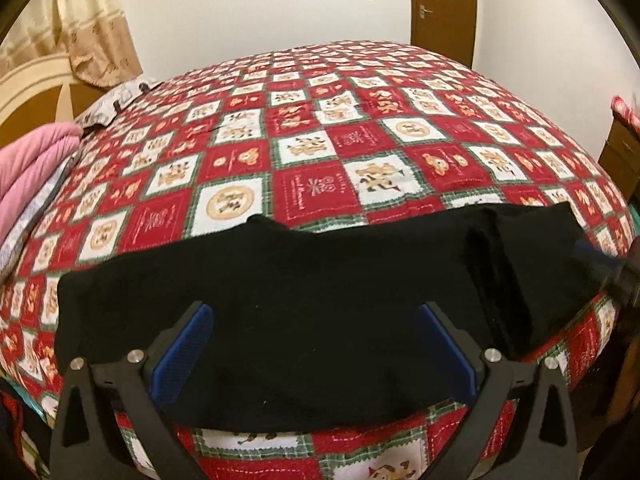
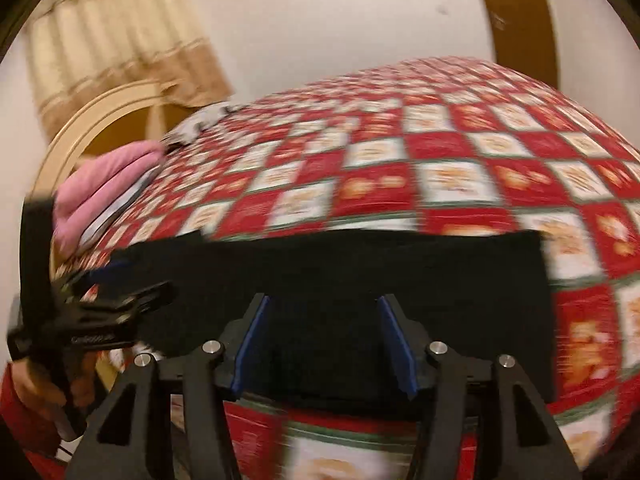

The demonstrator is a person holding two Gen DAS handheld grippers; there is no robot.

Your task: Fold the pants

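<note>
Black pants (image 1: 304, 280) lie folded in a wide band across the near part of the bed, and they show again in the blurred right wrist view (image 2: 360, 264). My left gripper (image 1: 316, 307) hovers over their near edge, open wide, its blue pads (image 1: 188, 344) apart with only the flat cloth beneath. Over the pants' right half my right gripper (image 2: 322, 300) is also open, with nothing clamped. It appears as a blur at the edge of the left wrist view (image 1: 608, 272). A hand in a red sleeve holds the left gripper (image 2: 100, 308).
The bed carries a red, white and green patchwork quilt (image 1: 320, 128). Pink bedding (image 1: 28, 168) is piled at the left by the headboard (image 2: 100, 120). A wooden cabinet (image 1: 624, 148) stands at the right, with a door (image 1: 440, 8) and a curtain (image 1: 80, 20) behind.
</note>
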